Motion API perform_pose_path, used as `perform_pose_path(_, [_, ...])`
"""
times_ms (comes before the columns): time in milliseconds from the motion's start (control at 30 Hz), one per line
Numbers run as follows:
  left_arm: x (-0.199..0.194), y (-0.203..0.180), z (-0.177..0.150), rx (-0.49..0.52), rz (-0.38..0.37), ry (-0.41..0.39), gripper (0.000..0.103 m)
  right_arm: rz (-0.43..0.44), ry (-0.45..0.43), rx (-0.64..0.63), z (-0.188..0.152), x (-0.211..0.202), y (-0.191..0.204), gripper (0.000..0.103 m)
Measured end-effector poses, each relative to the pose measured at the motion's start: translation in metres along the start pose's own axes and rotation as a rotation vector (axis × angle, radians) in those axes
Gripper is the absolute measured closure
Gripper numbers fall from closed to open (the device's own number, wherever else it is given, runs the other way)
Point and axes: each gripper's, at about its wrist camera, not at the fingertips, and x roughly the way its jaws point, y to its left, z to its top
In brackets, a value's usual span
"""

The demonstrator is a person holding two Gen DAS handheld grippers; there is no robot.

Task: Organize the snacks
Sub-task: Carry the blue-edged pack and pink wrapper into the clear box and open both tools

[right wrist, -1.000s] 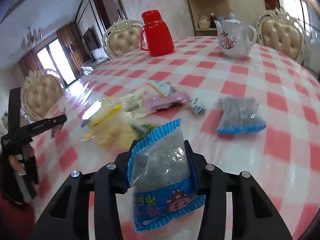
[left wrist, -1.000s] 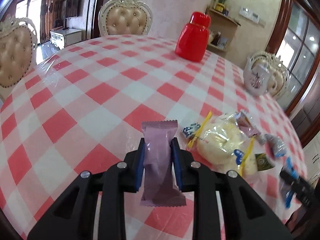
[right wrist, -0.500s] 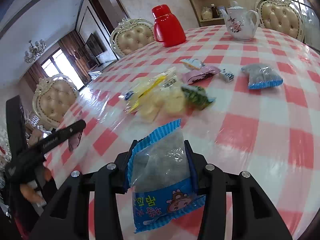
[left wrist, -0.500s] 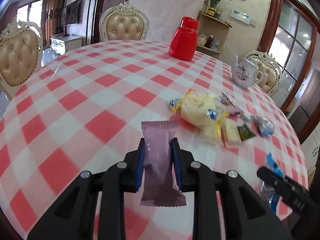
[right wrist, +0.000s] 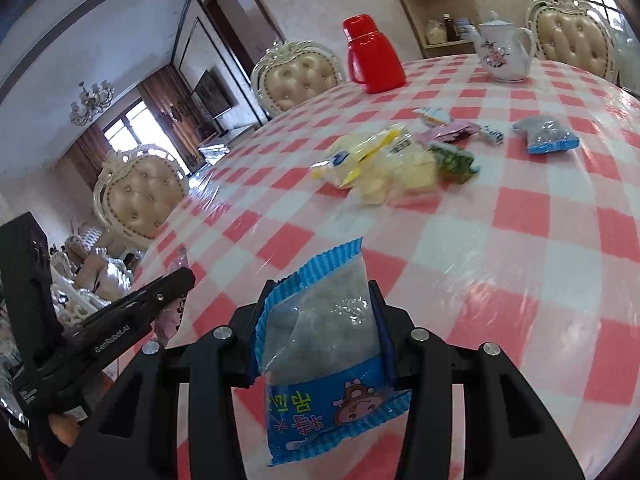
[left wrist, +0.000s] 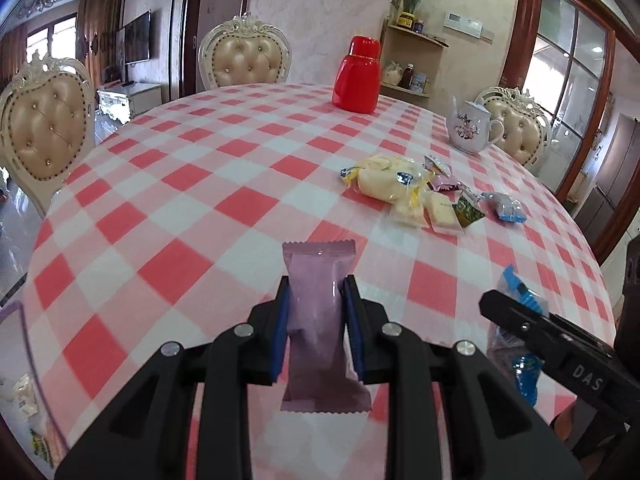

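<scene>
Both tongs are loaded rn: left gripper pinched tight on a purple wafer pack, right gripper clamped around a blue-edged snack bag, jaws partway open bc it's bulkier. Both held above the checkered table, well apart from the snack pile, prob headed for sorting.

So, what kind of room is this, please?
Most likely a home dining room. A round table with a red-checked cloth has padded chairs around it, a teapot and a red flask stand on it, and a corner shelf holds jars and flowers.
</scene>
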Motion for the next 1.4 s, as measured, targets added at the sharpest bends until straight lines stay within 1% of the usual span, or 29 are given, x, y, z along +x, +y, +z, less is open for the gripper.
perform_pose_path(100, [-0.013, 0.006, -0.007, 0.004, 0.006, -0.002, 0.077, 0.017, 0.013, -0.013, -0.009, -0.001, 0.013, 0.059])
perform_pose_path(167, [-0.027, 0.01, -0.013, 0.02, 0.034, -0.021, 0.077, 0.033, 0.022, -0.03, -0.015, -0.002, 0.025, 0.059])
perform_pose_path(333, [-0.055, 0.027, -0.028, 0.048, 0.07, -0.048, 0.077, 0.051, 0.033, -0.093, -0.026, -0.005, 0.054, 0.059])
perform_pose_path(567, [-0.085, 0.069, -0.044, 0.029, 0.128, -0.066, 0.077, 0.101, 0.05, -0.171, -0.039, -0.007, 0.099, 0.059])
perform_pose_path(833, [-0.103, 0.111, -0.057, -0.007, 0.17, -0.073, 0.077, 0.145, 0.081, -0.27, -0.059, 0.001, 0.149, 0.059])
perform_pose_path(933, [-0.109, 0.129, -0.062, -0.022, 0.189, -0.071, 0.077, 0.182, 0.105, -0.292, -0.07, 0.004, 0.169, 0.059])
perform_pose_path(1033, [-0.116, 0.155, -0.065, -0.042, 0.226, -0.065, 0.077, 0.203, 0.113, -0.339, -0.078, 0.004, 0.192, 0.059])
perform_pose_path(1133, [-0.127, 0.182, -0.066, -0.059, 0.288, -0.072, 0.077, 0.253, 0.134, -0.392, -0.09, 0.006, 0.22, 0.059])
perform_pose_path(1300, [-0.138, 0.223, -0.066, -0.111, 0.38, -0.081, 0.077, 0.316, 0.196, -0.476, -0.114, 0.021, 0.264, 0.059])
perform_pose_path(1400, [-0.141, 0.237, -0.067, -0.11, 0.422, -0.067, 0.076, 0.355, 0.242, -0.542, -0.135, 0.03, 0.292, 0.059])
